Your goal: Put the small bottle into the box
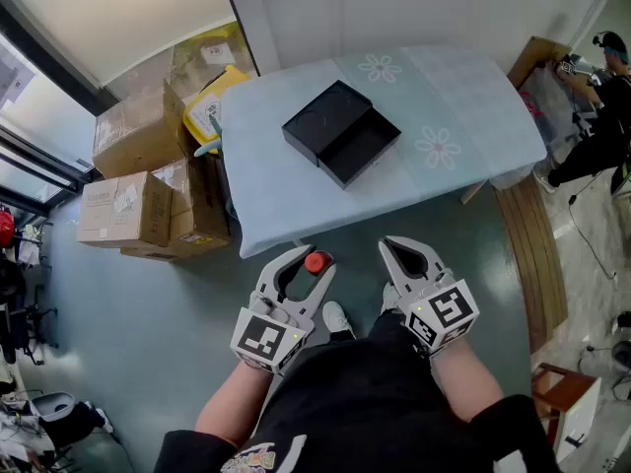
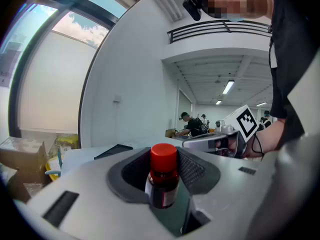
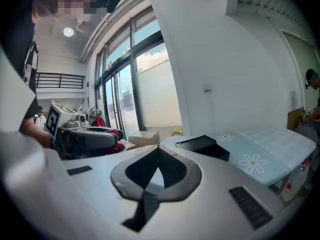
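Note:
The small bottle [image 1: 316, 262], dark with a red cap, stands upright between the jaws of my left gripper [image 1: 308, 257], which is shut on it, low over the floor in front of the table. In the left gripper view the bottle [image 2: 163, 179] sits between the grey pads of the left gripper [image 2: 162, 156]. The black box [image 1: 342, 133] lies open on the light blue table [image 1: 463, 97], its lid beside it. My right gripper [image 1: 399, 247] is beside the left one, shut and empty; in the right gripper view its tips [image 3: 158, 148] meet, with the box [image 3: 204, 146] beyond.
Cardboard cartons [image 1: 138, 195] and a yellow container [image 1: 212, 101] are stacked left of the table. A person [image 1: 601, 97] works at the far right. A wooden board [image 1: 527, 254] lies on the floor right of the table.

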A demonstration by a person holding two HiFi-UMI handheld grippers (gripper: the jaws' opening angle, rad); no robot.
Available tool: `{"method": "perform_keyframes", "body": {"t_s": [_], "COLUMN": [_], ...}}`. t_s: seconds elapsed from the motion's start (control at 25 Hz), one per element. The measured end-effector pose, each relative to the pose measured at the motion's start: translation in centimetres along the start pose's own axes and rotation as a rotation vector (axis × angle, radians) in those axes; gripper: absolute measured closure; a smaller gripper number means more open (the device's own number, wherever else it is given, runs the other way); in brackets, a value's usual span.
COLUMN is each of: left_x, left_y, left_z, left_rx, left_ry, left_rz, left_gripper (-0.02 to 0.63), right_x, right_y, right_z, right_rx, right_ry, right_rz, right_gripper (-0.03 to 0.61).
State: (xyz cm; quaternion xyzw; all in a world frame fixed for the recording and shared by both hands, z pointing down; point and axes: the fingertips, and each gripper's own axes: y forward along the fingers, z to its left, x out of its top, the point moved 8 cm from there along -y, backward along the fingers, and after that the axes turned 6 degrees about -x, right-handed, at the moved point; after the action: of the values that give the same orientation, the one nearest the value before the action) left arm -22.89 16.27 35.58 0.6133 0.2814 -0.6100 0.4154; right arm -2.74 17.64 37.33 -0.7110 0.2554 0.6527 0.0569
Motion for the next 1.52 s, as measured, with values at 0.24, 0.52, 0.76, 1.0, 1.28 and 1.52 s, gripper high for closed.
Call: {"method": "perform_keyframes", "body": {"t_s": [0.24,0.52,0.76,1.0,1.28,1.52], "left_x": [-0.1,0.3,0.5,1.0,1.6,1.9], "left_y": [-0.1,0.0,0.2,1.3,4.1,6.7], "left_z": [-0.2,-0.5,-0.3,0.1,0.9,1.4], "left_rx": [-0.002,-0.009,-0.004,0.018,0.047,0.092], "left_ry": [0.0,0.013,0.018,0.014,0.002,-0.005], "left_rz": [0.001,0.0,-0.009,-0.007,-0.015,-0.01], "left_gripper": [0.457,0.456,0.457,0.456,0.456,0.456], "right_x": [0.2,0.4,1.0,1.8,3.3,4.2], "right_y": [-0.3,-0.6,-0.5,0.0,1.6,3.0], "right_z": [0.3,0.2,0.1,-1.3,-4.6,-7.8], "right_rx": [0.008,0.002,0.003,0.011,0.036,0.068], "right_ry": [-0.028,-0.035,-0.053,-0.067,-0.073,-0.08], "right_rz": [-0.022,-0.034,-0.037,-0.037,-0.037,-0.041], "right_gripper": [0.569,0.569,0.569,0.569,0.569,0.569]}}
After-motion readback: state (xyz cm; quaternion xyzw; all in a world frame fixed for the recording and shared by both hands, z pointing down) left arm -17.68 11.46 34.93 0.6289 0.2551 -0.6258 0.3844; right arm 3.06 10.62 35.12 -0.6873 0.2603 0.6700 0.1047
